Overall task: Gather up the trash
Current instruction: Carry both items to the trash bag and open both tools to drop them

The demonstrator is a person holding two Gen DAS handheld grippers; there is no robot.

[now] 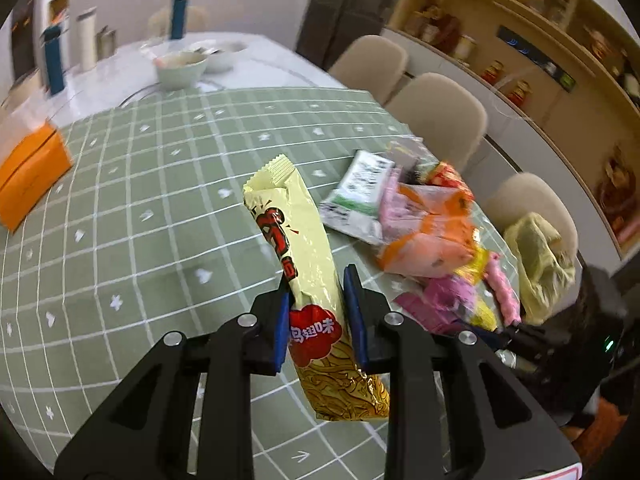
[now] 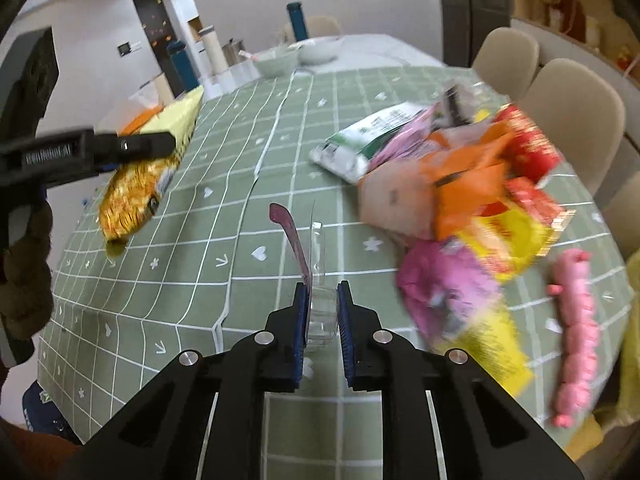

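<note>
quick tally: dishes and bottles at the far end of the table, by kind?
Teal bottles: 2
White bottle: 1
Metal container: 1
Bowls: 2, one green, one white
Total: 6

Left gripper (image 1: 316, 312) jaws clamped, right gripper (image 2: 322, 312) likewise

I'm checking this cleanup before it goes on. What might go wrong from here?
The left tongs pinch the long yellow snack wrapper near its lower half, so it may swing or slip out. The right tongs hold a thin clear cup that might crush or pop free. The wrapper pile lies near the table edge.
</note>
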